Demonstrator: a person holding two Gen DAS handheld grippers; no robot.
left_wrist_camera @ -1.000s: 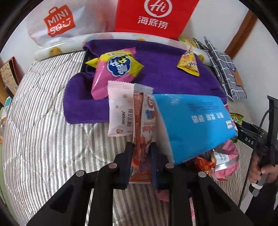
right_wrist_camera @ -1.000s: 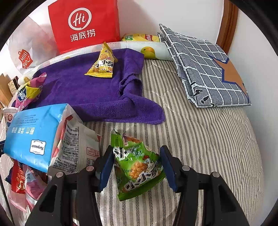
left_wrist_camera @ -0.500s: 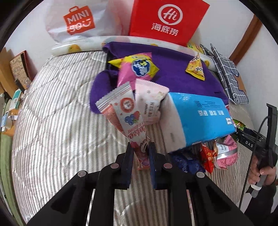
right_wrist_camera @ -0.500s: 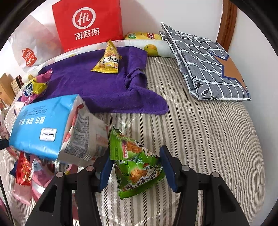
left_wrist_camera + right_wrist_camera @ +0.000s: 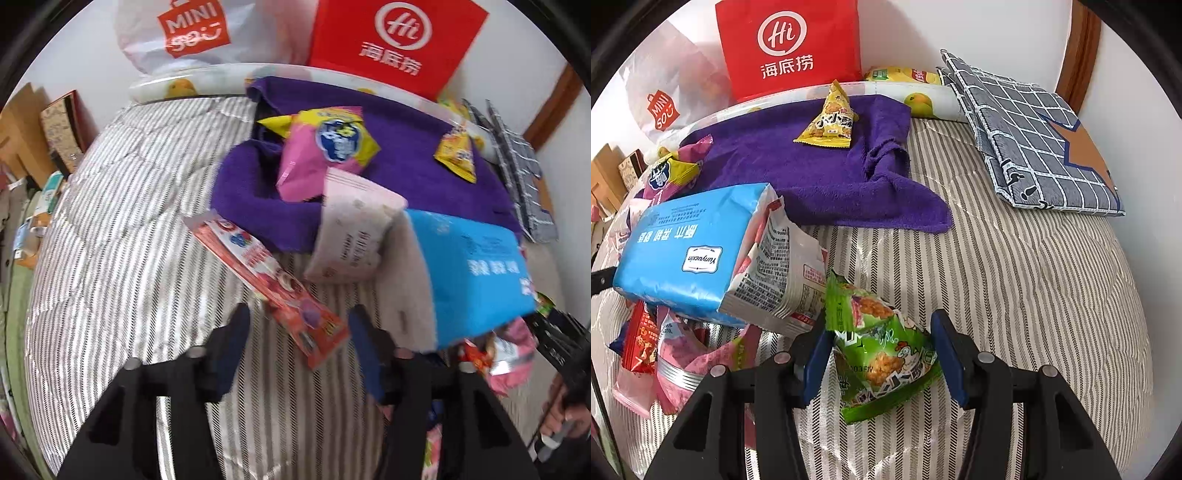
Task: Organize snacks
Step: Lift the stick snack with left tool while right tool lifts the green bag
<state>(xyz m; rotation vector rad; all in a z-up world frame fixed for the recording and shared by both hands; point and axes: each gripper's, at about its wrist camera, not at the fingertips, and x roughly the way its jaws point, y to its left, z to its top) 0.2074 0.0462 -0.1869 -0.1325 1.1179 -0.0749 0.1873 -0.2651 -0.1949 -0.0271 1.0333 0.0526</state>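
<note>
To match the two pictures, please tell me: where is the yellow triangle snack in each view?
Left wrist: yellow triangle snack at upper right, on the purple towel.
Right wrist: it is at upper centre, on the towel's far part.
Shared landmark: the red bag behind the towel.

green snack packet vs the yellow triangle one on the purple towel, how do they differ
The green snack packet lies on the striped bedcover between the right gripper's open fingers; the yellow triangular packet sits farther back on the purple towel. Green looks crumpled, yellow a neat pyramid. Both are small sealed snack bags.
</note>
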